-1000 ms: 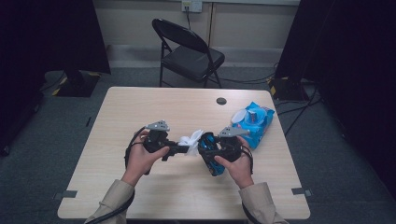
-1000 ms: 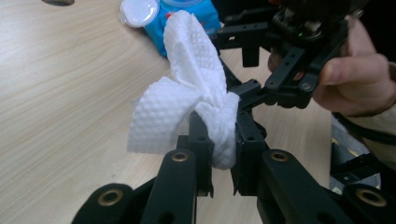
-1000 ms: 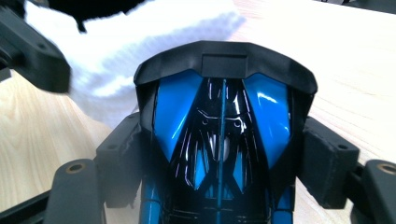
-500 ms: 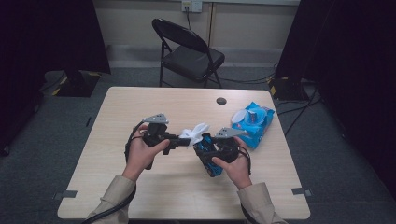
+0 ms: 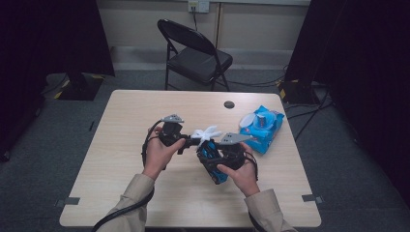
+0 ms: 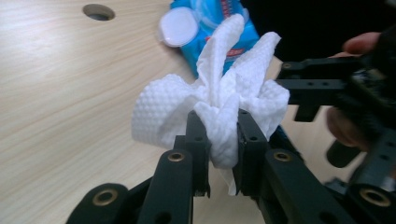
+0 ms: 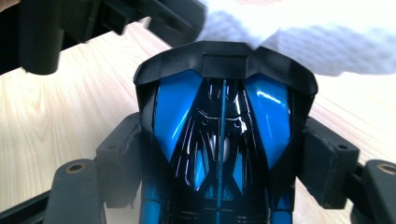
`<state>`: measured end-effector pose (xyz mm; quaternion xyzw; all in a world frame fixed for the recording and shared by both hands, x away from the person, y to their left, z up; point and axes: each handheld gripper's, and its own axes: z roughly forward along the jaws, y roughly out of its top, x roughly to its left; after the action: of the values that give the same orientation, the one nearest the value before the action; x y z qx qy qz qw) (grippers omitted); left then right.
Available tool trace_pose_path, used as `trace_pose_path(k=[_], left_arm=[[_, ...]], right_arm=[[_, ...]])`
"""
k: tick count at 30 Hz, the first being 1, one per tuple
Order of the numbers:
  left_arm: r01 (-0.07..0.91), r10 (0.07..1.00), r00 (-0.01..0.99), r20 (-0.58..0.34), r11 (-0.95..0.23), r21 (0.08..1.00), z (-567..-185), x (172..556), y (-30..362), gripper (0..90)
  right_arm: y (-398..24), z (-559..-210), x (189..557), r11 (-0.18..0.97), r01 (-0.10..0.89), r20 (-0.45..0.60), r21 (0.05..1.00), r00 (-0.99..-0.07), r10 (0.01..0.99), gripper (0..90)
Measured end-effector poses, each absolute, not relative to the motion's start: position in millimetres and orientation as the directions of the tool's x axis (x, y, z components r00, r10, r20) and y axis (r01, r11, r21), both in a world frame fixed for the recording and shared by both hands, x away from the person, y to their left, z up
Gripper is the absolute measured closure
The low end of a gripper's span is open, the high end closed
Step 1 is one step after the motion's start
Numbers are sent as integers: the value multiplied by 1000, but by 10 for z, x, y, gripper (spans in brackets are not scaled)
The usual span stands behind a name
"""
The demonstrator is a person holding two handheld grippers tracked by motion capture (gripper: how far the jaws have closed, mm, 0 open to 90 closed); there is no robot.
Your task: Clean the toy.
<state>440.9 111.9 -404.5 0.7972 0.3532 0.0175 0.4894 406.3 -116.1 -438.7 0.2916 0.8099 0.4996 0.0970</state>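
A crumpled white wipe [image 6: 219,98] is pinched between the jaws of my left gripper [image 6: 220,140], which is shut on it. In the high view the wipe [image 5: 207,132] sits at the tip of the left gripper [image 5: 193,141], above the far end of a blue and black toy car [image 5: 211,159]. My right gripper [image 7: 222,158] is shut on the toy car [image 7: 222,135], with its pads [image 7: 327,163] against the car's two sides. In the right gripper view the wipe [image 7: 303,32] lies just beyond the car's far end. Both grippers are held above the table's middle.
A blue pack of wipes [image 5: 263,126] with its white lid [image 6: 177,28] flipped open lies at the table's right side. A round cable hole [image 5: 229,104] is near the far edge. A black folding chair [image 5: 196,53] stands behind the wooden table [image 5: 121,183].
My left gripper has carried the wipe a little to the right and away from the person, up to the car's far end. The right gripper has kept the car almost still.
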Motion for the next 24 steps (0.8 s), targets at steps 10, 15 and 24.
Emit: trace_pose_path(k=[10, 15, 24], left_arm=[[540, 581, 756, -302, -293, 789, -4047, 4399, 1082, 802], [540, 568, 761, -313, -288, 791, -4031, 4366, 1129, 806], [524, 546, 781, -302, -312, 792, -4005, 4299, 1155, 806]], right_arm=[[-1141, -4395, 4053, 343, 371, 132, 863, -821, 556, 257], [-1140, -4382, 4052, 338, 368, 131, 866, -820, 556, 257], [-1211, -4397, 4085, 316, 384, 144, 868, -802, 579, 257]])
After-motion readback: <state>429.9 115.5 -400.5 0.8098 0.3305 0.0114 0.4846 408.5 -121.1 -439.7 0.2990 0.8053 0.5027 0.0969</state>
